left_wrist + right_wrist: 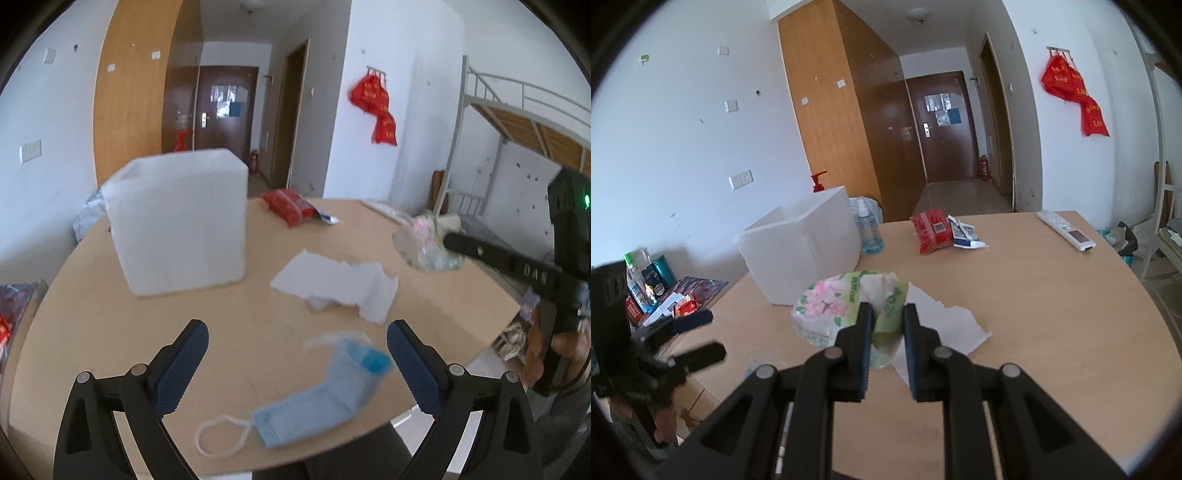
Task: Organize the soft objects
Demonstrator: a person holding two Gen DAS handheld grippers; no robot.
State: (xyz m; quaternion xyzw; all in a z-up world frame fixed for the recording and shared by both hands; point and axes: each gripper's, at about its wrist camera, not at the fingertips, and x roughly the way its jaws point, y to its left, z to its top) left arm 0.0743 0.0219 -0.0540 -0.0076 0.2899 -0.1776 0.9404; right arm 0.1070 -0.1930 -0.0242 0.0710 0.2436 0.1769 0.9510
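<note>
Over the tabletop (pixel 1034 295), right claw (pixel 886 354) pinching the tissue pack (pixel 846 299) should lift gently toward the foam box (pixel 801 251); left claw (pixel 295 365) gapes wide above the face mask (pixel 321 402).

Left wrist view: looks from the table's (pixel 229 325) near edge across it toward the door (pixel 225 110), low and close over the mask (pixel 317 398).
Right wrist view: looks from the near edge, further right, toward the same door (pixel 942 125), close behind the tissue pack (pixel 846 306).
Shared: foam box (pixel 181 221) (pixel 801 247), paper sheet (pixel 340 284) (pixel 945 325), red packet (pixel 288 206) (pixel 932 230), red wall hanging (pixel 375 107) (pixel 1075 92).
Cross-sight: right gripper (pixel 454 243) shows at the left view's right side; left gripper (pixel 701 336) at the right view's left side.
</note>
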